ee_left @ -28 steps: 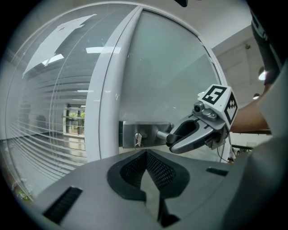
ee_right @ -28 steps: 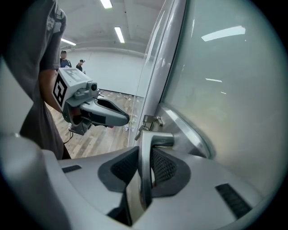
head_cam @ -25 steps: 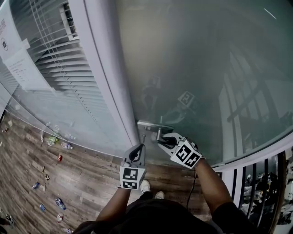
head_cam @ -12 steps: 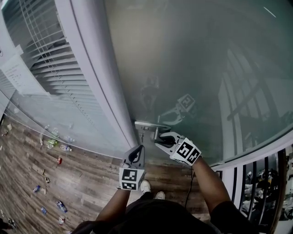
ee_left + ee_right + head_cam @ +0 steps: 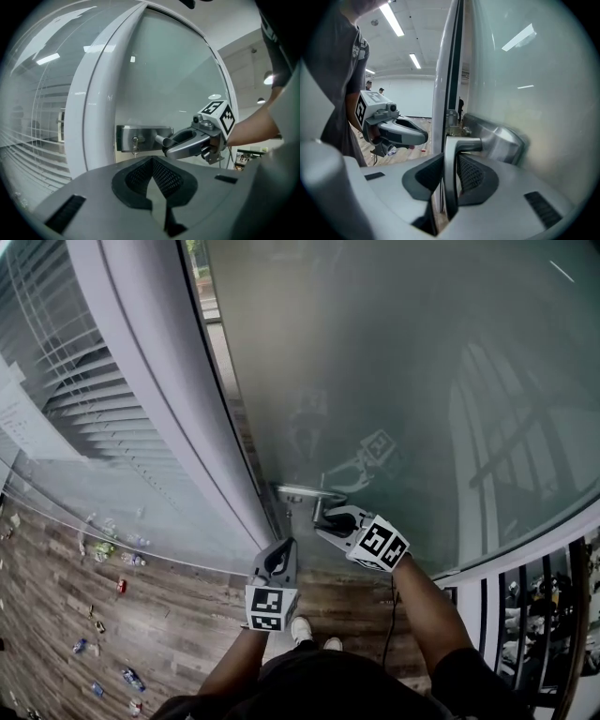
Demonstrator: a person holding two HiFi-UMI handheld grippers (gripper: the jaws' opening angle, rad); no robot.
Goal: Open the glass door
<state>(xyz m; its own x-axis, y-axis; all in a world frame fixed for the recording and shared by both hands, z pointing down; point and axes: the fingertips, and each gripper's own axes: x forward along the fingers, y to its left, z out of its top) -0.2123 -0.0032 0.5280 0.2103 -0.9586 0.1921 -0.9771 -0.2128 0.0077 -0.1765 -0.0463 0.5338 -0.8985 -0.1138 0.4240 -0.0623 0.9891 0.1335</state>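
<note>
Head view: glass door (image 5: 403,381) newly ajar from frame (image 5: 155,371)

Floor (image 5: 169,615): dark wood-effect planks, with small coloured items (image 5: 103,549) scattered at the left. Left wall: glazed partition (image 5: 141,512) backed by horizontal blinds (image 5: 75,381), with one paper sheet (image 5: 23,423) fixed to it. Dark vertical railing (image 5: 530,615) at near right. Ceiling strip lights (image 5: 391,18) lit. Far wall (image 5: 405,96) white.

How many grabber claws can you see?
2. The left gripper is shut and empty, just short of the glass door. The right gripper is clamped on the door handle. None seem hidden.
</note>
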